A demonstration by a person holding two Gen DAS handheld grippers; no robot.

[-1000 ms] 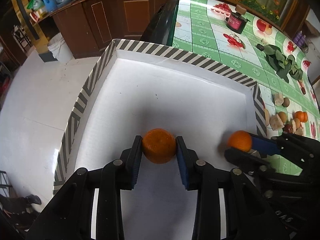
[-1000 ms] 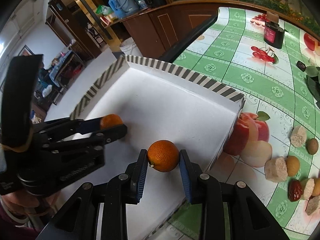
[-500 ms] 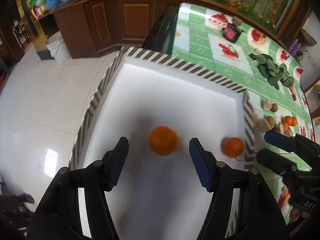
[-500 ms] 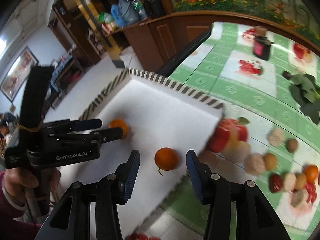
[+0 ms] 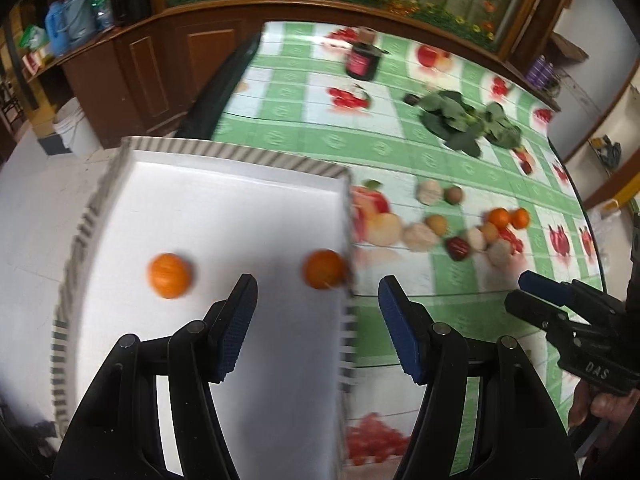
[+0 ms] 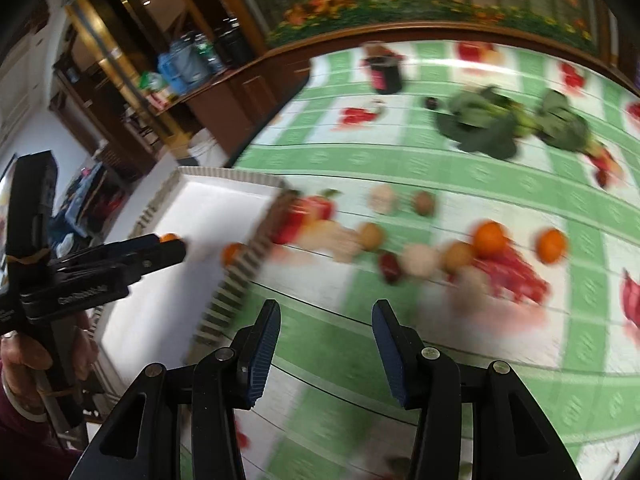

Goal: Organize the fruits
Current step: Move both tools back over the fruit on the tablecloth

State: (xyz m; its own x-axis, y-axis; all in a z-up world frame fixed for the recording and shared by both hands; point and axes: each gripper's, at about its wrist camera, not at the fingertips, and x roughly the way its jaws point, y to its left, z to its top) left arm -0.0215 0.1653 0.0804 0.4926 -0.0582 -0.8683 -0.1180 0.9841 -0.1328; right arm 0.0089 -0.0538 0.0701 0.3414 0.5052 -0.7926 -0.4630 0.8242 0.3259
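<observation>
Two oranges lie in the white tray (image 5: 224, 208) with the striped rim: one orange (image 5: 169, 275) at its left, the other orange (image 5: 323, 269) against its right wall. My left gripper (image 5: 318, 294) hangs open above the tray's right edge, nothing between its fingers. My right gripper (image 6: 325, 318) is open and empty over the green tablecloth, right of the tray (image 6: 208, 208). Ahead of it lies a cluster of fruit, with two oranges (image 6: 489, 239) (image 6: 551, 245), a dark red fruit (image 6: 390, 266) and several pale and brown ones. In the left wrist view the right gripper (image 5: 532, 292) is at the far right.
A dark jar (image 5: 362, 62) and a pile of green leaves (image 5: 468, 124) lie further back on the table (image 5: 440, 320). A black chair back (image 5: 218, 92) stands behind the tray. A hand (image 6: 24, 364) holds the left gripper's handle. Wooden cabinets (image 5: 160, 64) run behind.
Both grippers have let go of their oranges, which stay in the tray. Both have opened, lifted and swung to the right, the right one out over the tablecloth towards the fruit cluster.
</observation>
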